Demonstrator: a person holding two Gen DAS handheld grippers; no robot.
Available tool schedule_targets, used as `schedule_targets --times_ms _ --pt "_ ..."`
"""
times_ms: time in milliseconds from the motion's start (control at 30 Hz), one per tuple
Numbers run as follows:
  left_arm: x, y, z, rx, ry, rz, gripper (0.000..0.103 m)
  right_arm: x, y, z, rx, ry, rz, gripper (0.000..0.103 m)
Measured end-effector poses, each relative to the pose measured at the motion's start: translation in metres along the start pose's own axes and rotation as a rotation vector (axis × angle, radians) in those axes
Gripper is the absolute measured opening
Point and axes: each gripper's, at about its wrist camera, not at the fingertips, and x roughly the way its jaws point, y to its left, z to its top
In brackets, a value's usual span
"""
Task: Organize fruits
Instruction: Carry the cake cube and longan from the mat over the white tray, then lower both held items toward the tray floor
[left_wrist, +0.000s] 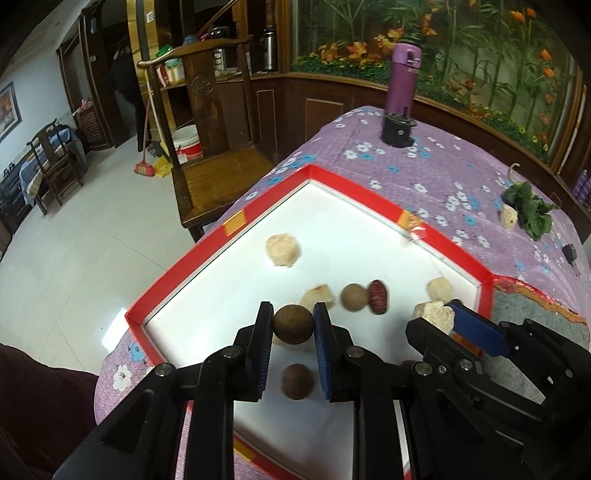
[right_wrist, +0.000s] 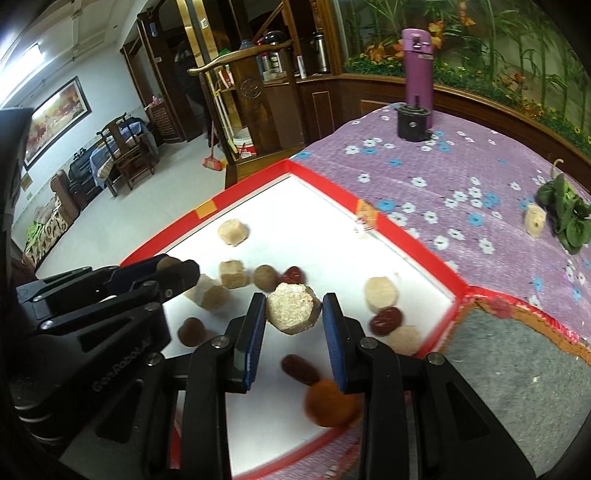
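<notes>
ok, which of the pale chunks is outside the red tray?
The pale chunk lying on the purple floral cloth beside the green leafy sprig. Every other pale chunk sits inside the red tray or in a gripper.

Table under a purple cloth with white and blue flowers (left_wrist: 424, 173). Directly on it: a red-rimmed white shallow tray (left_wrist: 221, 280), a purple flask (left_wrist: 402, 79) behind a black round lid (left_wrist: 398, 131), a green leafy bunch (left_wrist: 528, 208) touching a beige chunk (left_wrist: 508, 218).
</notes>
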Motion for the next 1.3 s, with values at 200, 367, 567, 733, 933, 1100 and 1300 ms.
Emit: schedule_targets --times_ms 200,367,567,733,933,1100,1300 --pt "0.008 0.014 -0.002 -0.008 0.010 0.003 0.020 0.008 0.014 -0.004 0.001 0.017 0.009 0.034" --pt "0.013 0.023 -0.002 -0.013 0.017 0.001 0.020 0.010 0.023 -0.008 0.004 0.027 0.005 0.034" --pt "0.020 0.030 -0.006 -0.006 0.028 -0.002 0.020 0.018 0.029 -0.013 0.007 0.042 -0.005 0.034" --pt "0.026 0.033 -0.006 0.002 0.029 -0.009 0.020 0.022 0.033 -0.020 0.016 0.056 -0.018 0.034" --pt "0.034 0.039 -0.007 -0.001 0.041 -0.016 0.020 0.029 0.033 -0.024 0.030 0.068 -0.030 0.034" --pt "0.040 0.042 -0.006 -0.001 0.047 -0.018 0.020 0.034 0.035 -0.025 0.033 0.072 -0.037 0.034" --pt "0.043 0.041 -0.006 0.005 0.050 -0.022 0.020 0.036 0.037 -0.026 0.036 0.074 -0.041 0.034"
